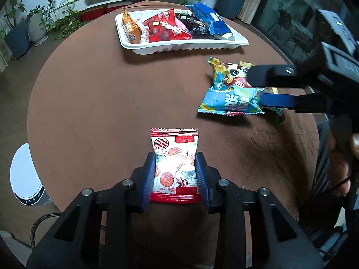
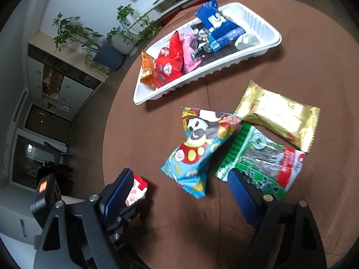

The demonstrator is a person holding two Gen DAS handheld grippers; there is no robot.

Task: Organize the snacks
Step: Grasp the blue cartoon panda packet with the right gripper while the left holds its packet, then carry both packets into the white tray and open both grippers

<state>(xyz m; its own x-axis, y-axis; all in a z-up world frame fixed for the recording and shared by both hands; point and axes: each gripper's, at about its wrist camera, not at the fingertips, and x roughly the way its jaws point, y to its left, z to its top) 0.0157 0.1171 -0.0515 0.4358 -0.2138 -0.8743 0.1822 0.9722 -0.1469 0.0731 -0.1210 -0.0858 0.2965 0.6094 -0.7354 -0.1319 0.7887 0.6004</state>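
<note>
My left gripper (image 1: 175, 164) is shut on a white and red lychee-print snack packet (image 1: 175, 163), held just above the brown table near its front edge; the packet also shows in the right wrist view (image 2: 135, 191). My right gripper (image 2: 179, 183) is open, its jaws either side of a blue panda-print snack bag (image 2: 197, 148) lying on the table. In the left wrist view the right gripper (image 1: 258, 87) reaches in from the right over that bag (image 1: 231, 89). A white tray (image 1: 237, 42) at the far side holds several snack packs.
A green seaweed pack (image 2: 262, 159) and a gold packet (image 2: 278, 114) lie right of the panda bag. The round brown table (image 1: 101, 103) drops off at left. A white appliance (image 1: 24, 179) stands on the floor left; plants and a white cabinet stand behind.
</note>
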